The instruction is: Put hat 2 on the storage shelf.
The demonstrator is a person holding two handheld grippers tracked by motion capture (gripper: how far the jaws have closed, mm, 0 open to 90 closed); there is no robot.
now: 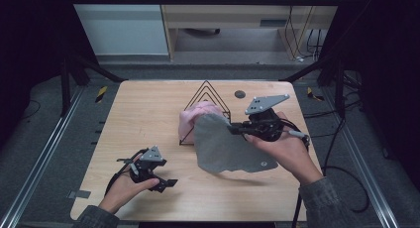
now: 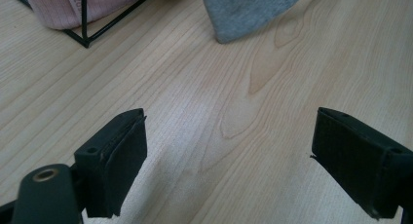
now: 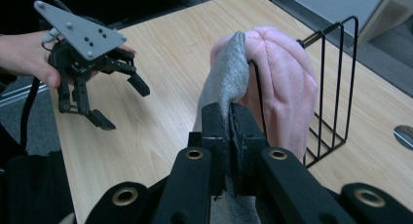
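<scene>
While my right gripper (image 1: 233,129) is clamped on the top edge of a grey cloth (image 1: 225,148), my left gripper (image 1: 166,183) sits near the front left of the wooden table (image 1: 143,114) with its jaws spread wide and nothing between them. From the high view, the grey cloth hangs from my right jaws and drapes down toward the table in front of a black wire rack (image 1: 205,101) — its lower edge looks lifted, with a shadow under it on the wood. A pink knitted beanie (image 1: 195,116) is lodged in the rack, just behind and to the left of the cloth, touching it where the two overlap. In my right gripper view the jaws are pressed together on a fold of the grey cloth (image 3: 226,83), which rises straight up between them, and the pink beanie (image 3: 282,83) bulges right beside it against the rack's (image 3: 336,78) upright wires; farther off, my left hand (image 3: 24,53) holds the left gripper (image 3: 122,104) above the table, jaws apart. In my left gripper view the two black pads (image 2: 119,160) stand well apart over bare wood, a rounded corner of the grey cloth (image 2: 243,12) is ahead at the top, and the rack's (image 2: 85,36) bottom corner with the pink beanie (image 2: 63,9) inside it lies to the upper left — both well apart from my left jaws.
</scene>
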